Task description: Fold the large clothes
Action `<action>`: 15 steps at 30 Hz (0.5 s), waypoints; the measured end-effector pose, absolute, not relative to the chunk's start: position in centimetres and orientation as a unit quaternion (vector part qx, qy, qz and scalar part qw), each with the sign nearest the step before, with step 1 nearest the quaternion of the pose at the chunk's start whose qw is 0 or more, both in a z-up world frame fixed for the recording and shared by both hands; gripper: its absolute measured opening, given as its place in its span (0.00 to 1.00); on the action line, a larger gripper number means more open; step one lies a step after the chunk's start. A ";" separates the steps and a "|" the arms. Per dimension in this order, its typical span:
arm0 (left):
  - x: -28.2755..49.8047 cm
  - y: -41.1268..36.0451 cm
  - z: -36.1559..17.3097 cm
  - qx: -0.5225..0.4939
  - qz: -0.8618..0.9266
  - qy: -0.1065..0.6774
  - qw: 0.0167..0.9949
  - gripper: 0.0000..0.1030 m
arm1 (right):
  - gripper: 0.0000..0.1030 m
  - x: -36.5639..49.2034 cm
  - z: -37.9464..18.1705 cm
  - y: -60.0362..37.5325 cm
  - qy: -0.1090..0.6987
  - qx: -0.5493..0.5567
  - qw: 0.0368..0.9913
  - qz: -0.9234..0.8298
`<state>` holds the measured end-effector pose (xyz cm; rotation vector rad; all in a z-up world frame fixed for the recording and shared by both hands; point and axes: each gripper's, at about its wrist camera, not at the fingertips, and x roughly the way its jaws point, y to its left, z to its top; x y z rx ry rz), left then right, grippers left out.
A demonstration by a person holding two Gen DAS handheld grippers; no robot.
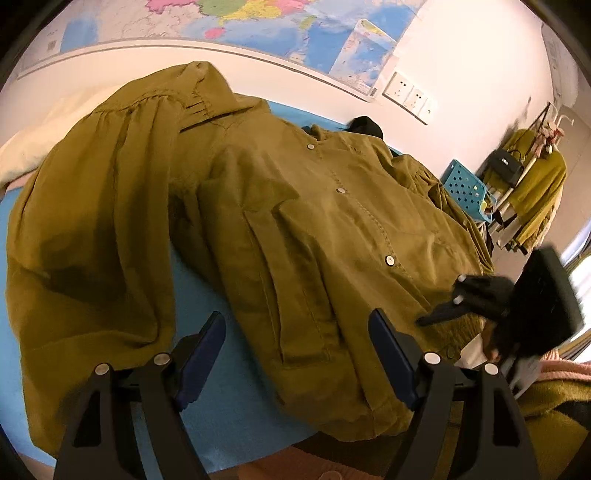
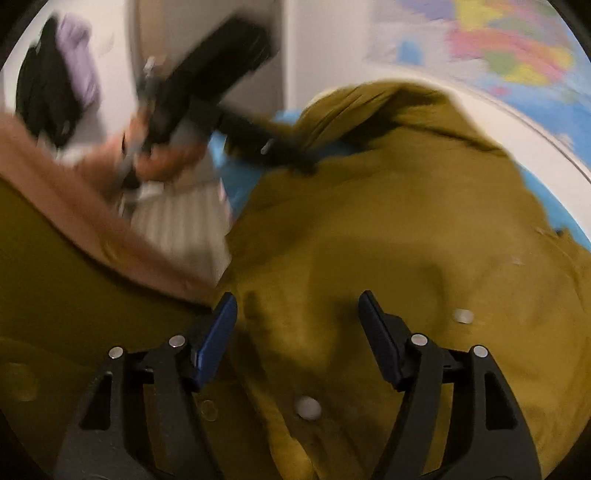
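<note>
A blue-covered table (image 1: 207, 410) under a wall map (image 1: 258, 22) carries the olive-green buttoned jacket (image 1: 295, 206). Over its near hem the left gripper (image 1: 297, 354) gapes empty; right of it, the right gripper (image 2: 297, 332) hovers, fingers apart.

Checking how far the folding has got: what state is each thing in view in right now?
Olive jacket: spread on the blue surface, snapped shut, one sleeve folded across its side.
Left gripper: open, holding nothing.
Right gripper: open above the jacket, holding nothing.
Blue basket: upright beyond the jacket.
</note>
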<state>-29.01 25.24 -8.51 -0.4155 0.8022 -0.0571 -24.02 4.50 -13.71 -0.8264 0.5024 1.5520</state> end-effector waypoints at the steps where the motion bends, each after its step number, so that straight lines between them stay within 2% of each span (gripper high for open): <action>1: -29.2 25.4 -8.8 -0.211 -0.027 0.385 0.898 0.74 | 0.65 -24.2 -14.1 4.7 0.212 -0.372 0.612 0.665; 2: -30.0 25.9 -8.6 -0.218 -0.026 0.383 0.897 0.74 | 0.56 -24.2 -14.4 4.7 0.205 -0.383 0.619 0.655; 3: -30.3 26.3 -8.7 -0.225 -0.023 0.382 0.896 0.74 | 0.36 -23.8 -14.3 4.5 0.206 -0.380 0.624 0.650; 5: -30.9 27.1 -9.0 -0.245 -0.022 0.378 0.893 0.74 | 0.10 -21.5 -12.5 3.1 0.238 -0.310 0.640 0.662; 6: -31.0 27.4 -9.1 -0.255 -0.025 0.375 0.891 0.74 | 0.05 -20.1 -11.2 2.1 0.242 -0.269 0.659 0.659; 9: -31.6 27.4 -9.1 -0.276 -0.057 0.356 0.891 0.78 | 0.05 -15.7 -8.6 -1.6 0.261 -0.155 0.698 0.648; 11: -31.6 27.0 -9.3 -0.297 -0.097 0.349 0.884 0.85 | 0.05 -14.6 -8.5 -2.8 0.266 -0.133 0.711 0.637; 15: -29.9 25.3 -11.0 -0.329 -0.161 0.357 0.859 0.86 | 0.06 -13.2 -8.9 -4.3 0.285 -0.084 0.714 0.633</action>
